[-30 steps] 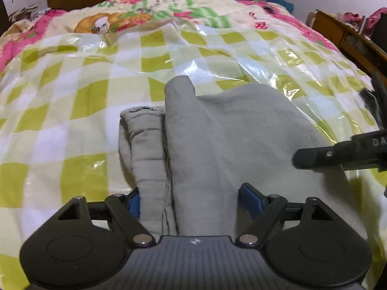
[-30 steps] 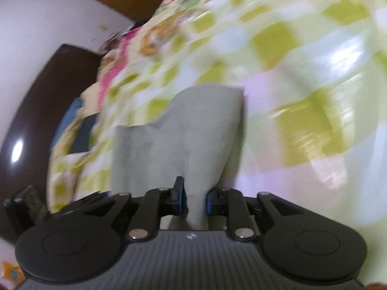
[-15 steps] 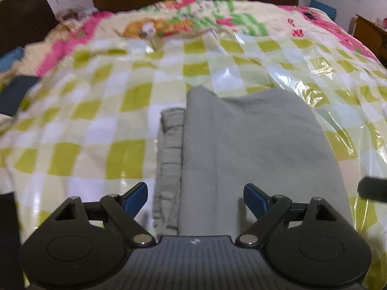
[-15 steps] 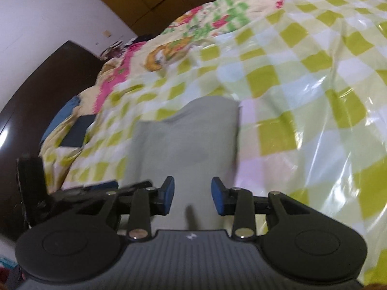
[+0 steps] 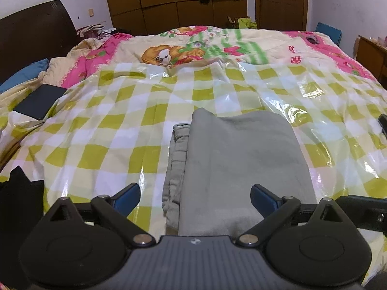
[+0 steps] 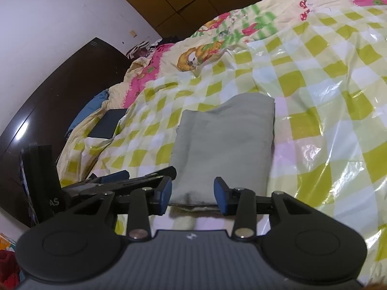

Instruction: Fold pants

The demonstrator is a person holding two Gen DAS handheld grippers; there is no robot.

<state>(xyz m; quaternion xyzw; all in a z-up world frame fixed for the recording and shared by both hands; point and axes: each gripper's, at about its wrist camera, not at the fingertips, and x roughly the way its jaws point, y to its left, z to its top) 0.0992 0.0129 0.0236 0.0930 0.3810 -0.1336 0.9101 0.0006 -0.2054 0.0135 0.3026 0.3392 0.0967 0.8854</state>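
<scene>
The bed is covered by a glossy, crinkled plastic sheet (image 5: pixel 135 130) checked in yellow-green and white, spread over a cartoon-printed quilt (image 5: pixel 193 48). The grey pants (image 5: pixel 237 159), soft matte cloth folded into a thick rectangle, are laid on the sheet's near middle, stacked edges showing at the left. A flat dark rectangular object (image 5: pixel 38 101) is seen far left. The letters "AS" are legible on the black gear left of the right gripper (image 6: pixel 192 192). Compared with a second ago, both grippers have been lifted off the cloth. The left gripper (image 5: pixel 194 198) is spread wide and still opening, the right one is partly parted and opening; nothing is pinched by either.
</scene>
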